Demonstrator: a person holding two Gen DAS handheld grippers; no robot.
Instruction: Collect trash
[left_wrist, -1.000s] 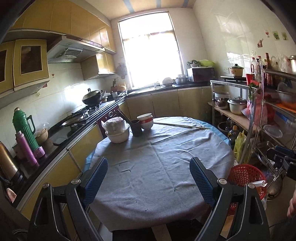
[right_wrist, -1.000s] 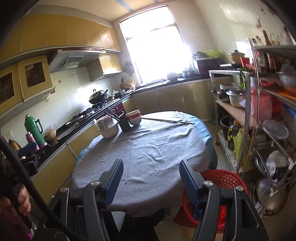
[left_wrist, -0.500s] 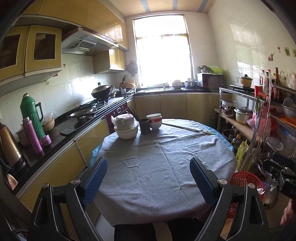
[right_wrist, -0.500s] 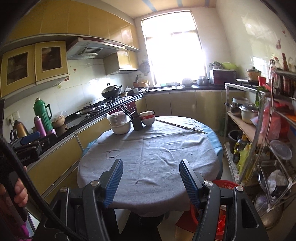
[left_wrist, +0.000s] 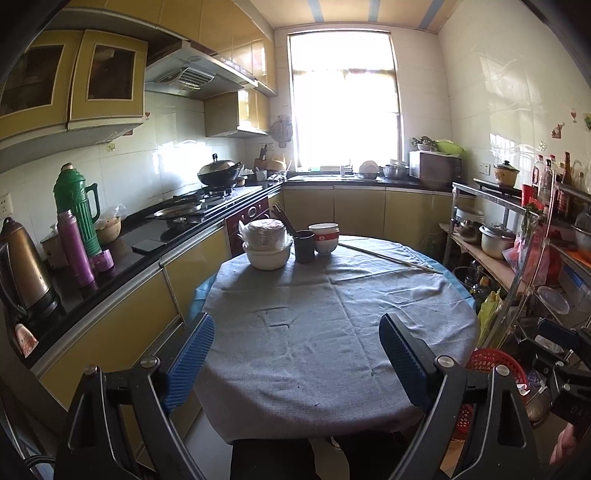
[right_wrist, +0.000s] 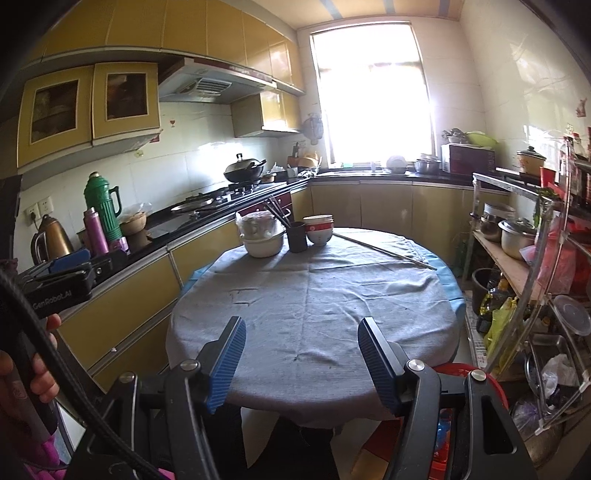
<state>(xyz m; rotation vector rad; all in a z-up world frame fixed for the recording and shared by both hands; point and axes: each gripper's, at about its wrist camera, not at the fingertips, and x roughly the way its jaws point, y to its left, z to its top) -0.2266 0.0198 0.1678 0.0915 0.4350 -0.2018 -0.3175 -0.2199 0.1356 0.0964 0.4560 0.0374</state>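
A round table under a grey cloth (left_wrist: 332, 314) (right_wrist: 314, 295) fills both wrist views. On its far left stand a white bowl stack wrapped in plastic (left_wrist: 266, 243) (right_wrist: 260, 236), a dark cup of chopsticks (left_wrist: 304, 251) (right_wrist: 297, 238) and red-and-white bowls (left_wrist: 324, 238) (right_wrist: 319, 230). A red mesh basket (left_wrist: 491, 365) (right_wrist: 456, 368) sits on the floor at the table's right. My left gripper (left_wrist: 297, 354) and right gripper (right_wrist: 301, 354) hover before the near table edge, both open with nothing between the pads. Only tiny dark specks show on the cloth.
A long thin stick (left_wrist: 391, 258) lies across the far right of the table. A counter with flasks (left_wrist: 75, 221) and a stove runs along the left. A metal rack (right_wrist: 517, 258) crowded with pots and bags stands close on the right.
Both views have rolled from tilted to level and shifted sideways, so the table now sits straight ahead. The jaws kept the same spread.
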